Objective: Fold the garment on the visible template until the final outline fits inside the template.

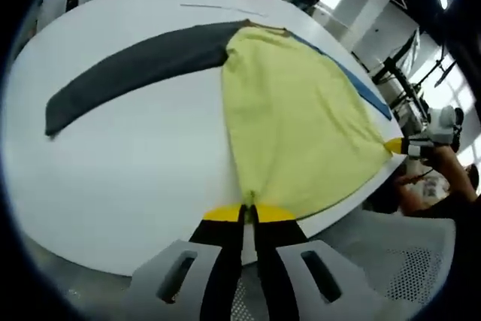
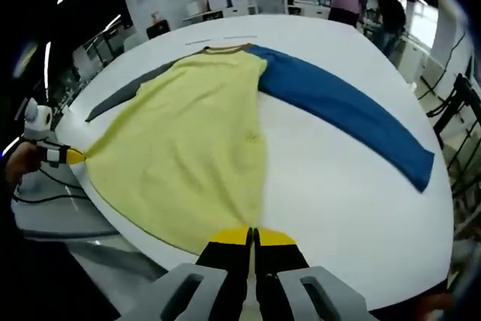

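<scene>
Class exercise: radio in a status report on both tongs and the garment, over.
Left tongs shut on yellow hem corner; right tongs shut on the other. Garment flat on white table, grey sleeve and blue sleeve spread. No obstruction.

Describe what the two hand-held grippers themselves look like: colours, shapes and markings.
Each hand-held gripper, left and right, has two black jaws with yellow tips, rising from pale grey moulded housings with slotted openings. Seen from across the table, the other gripper shows a yellow tip on a white and black body.
</scene>
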A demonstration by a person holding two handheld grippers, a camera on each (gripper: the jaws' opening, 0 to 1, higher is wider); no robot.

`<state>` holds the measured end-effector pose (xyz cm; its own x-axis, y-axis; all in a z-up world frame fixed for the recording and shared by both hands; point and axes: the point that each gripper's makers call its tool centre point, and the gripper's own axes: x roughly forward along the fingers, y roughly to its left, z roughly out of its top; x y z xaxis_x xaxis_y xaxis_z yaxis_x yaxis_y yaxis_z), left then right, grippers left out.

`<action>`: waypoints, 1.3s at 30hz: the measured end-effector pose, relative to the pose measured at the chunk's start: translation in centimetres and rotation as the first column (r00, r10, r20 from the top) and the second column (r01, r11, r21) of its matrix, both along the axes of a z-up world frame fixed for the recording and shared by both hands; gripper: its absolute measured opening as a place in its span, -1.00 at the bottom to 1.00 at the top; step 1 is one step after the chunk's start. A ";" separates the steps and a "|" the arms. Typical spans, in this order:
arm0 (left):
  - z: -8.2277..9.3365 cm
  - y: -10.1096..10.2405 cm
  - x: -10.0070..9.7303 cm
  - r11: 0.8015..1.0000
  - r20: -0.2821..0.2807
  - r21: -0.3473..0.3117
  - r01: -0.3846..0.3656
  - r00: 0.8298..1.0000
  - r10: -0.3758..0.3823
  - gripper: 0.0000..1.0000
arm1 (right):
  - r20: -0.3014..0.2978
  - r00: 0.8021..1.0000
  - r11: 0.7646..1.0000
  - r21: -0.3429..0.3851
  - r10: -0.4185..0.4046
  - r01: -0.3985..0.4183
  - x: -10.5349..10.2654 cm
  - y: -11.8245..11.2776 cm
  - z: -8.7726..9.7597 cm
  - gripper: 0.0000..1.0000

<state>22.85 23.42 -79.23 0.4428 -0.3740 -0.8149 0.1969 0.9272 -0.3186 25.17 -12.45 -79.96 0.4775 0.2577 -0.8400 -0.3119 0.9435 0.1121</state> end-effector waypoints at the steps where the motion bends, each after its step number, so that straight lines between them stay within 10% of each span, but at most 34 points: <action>1: 0.0 0.0 0.0 1.000 -0.002 0.000 0.001 1.000 -0.001 -0.97 | -0.001 1.000 1.000 -0.006 0.002 -0.002 0.0 -0.1 0.0 -1.00; 6: 0.0 1.5 0.4 0.993 0.035 0.107 0.056 0.998 -0.060 -1.00 | 0.003 1.000 0.999 -0.051 0.005 -0.005 0.3 -0.8 0.1 -1.00; 28: 0.2 0.9 -0.1 0.998 0.042 0.039 0.056 0.997 -0.057 -0.85 | -0.035 0.999 0.998 0.064 -0.013 0.016 -0.2 -0.3 0.3 -0.98; 39: 1.1 0.9 0.7 0.998 0.113 0.013 0.060 0.992 -0.061 -0.44 | 0.016 0.999 0.994 0.107 -0.037 0.035 0.7 -0.5 1.5 -0.28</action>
<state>23.56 24.28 -78.10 0.5090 -0.3952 -0.7647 0.2868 0.9155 -0.2822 25.89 -12.96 -78.49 0.5026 0.3282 -0.7998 -0.2811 0.9369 0.2079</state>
